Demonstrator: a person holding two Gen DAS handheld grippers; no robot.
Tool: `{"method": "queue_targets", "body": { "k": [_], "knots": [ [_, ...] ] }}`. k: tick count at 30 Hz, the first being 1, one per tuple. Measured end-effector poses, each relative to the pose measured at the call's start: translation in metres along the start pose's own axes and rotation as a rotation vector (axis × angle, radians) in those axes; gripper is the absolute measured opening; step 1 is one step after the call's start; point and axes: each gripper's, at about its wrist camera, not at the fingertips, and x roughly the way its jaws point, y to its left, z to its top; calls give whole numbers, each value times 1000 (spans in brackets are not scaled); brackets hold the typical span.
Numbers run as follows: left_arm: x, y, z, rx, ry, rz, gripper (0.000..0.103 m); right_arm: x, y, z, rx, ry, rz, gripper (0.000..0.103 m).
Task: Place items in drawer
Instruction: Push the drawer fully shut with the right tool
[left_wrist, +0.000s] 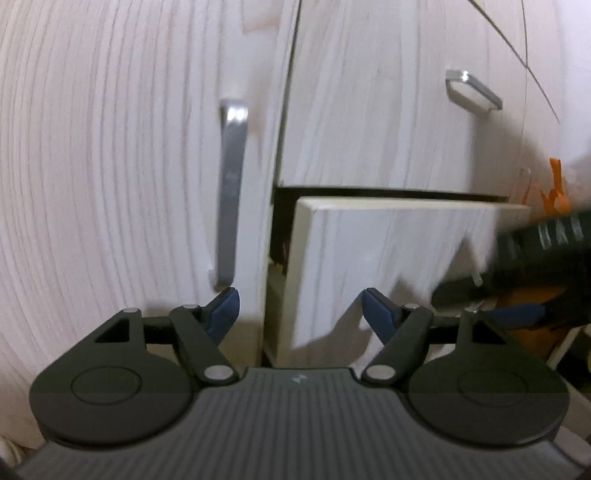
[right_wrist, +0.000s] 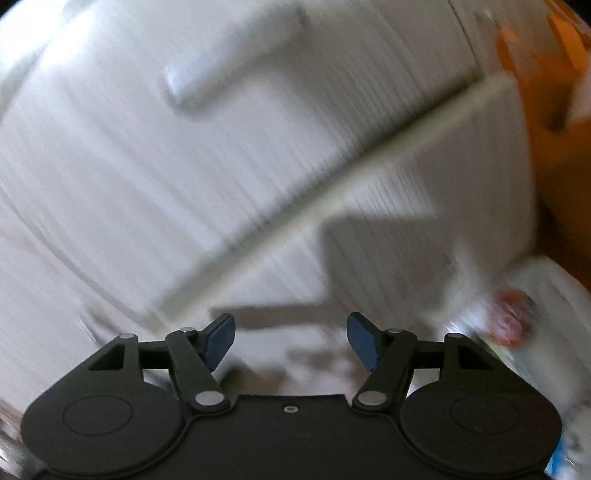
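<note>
Left gripper (left_wrist: 301, 308) fingers wide, nothing between them, facing the white cabinet. Drawer (left_wrist: 388, 258) partly pulled out straight ahead, dark gap above its front. Vertical metal handle (left_wrist: 231, 192) on the door to its left; another handle (left_wrist: 474, 90) on the upper drawer. Right gripper (right_wrist: 291, 338) fingers also wide, holding nothing, pointed at the drawer front (right_wrist: 388, 240); view blurred. Packet (right_wrist: 513, 314) at right, blurry, contents unclear.

Drawer (left_wrist: 388, 258) ajar before spread jaws
</note>
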Motion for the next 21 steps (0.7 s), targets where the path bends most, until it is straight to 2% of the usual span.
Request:
{"method": "queue_targets", "body": {
  "k": [2,4,8,11,12,14,15,16,17,18,21],
  "knots": [
    [0,3,-5,-16,-10,-9,79,2,-2,-9,-48,-8,-18,69],
    [-2,5,-10,-42,-21,-21,93,2,-4,-5,-32,-29,-16,69],
    [1,1,-18,-71,5,-20,95,-4,0,8,-51,-106,-6,70],
    [0,4,-21,-135,26,6,95,0,6,7,-64,-91,-14,70],
    [0,5,-22,-155,33,14,95,4,12,5,-91,-72,-43,70],
    [2,6,-23,-175,58,15,93,12,22,0,-144,-45,-86,70],
    [4,5,-23,-166,87,4,84,16,26,-1,-162,-33,-103,70],
    [6,4,-24,-159,114,-7,70,20,30,-3,-177,-22,-123,70],
    [8,4,-24,-160,141,-19,67,24,33,-4,-192,-9,-138,69],
    [9,5,-25,-160,164,-30,67,26,34,-4,-208,-3,-149,69],
    [7,3,-29,-131,149,-35,67,29,36,-1,-265,9,-182,69]
  ]
}}
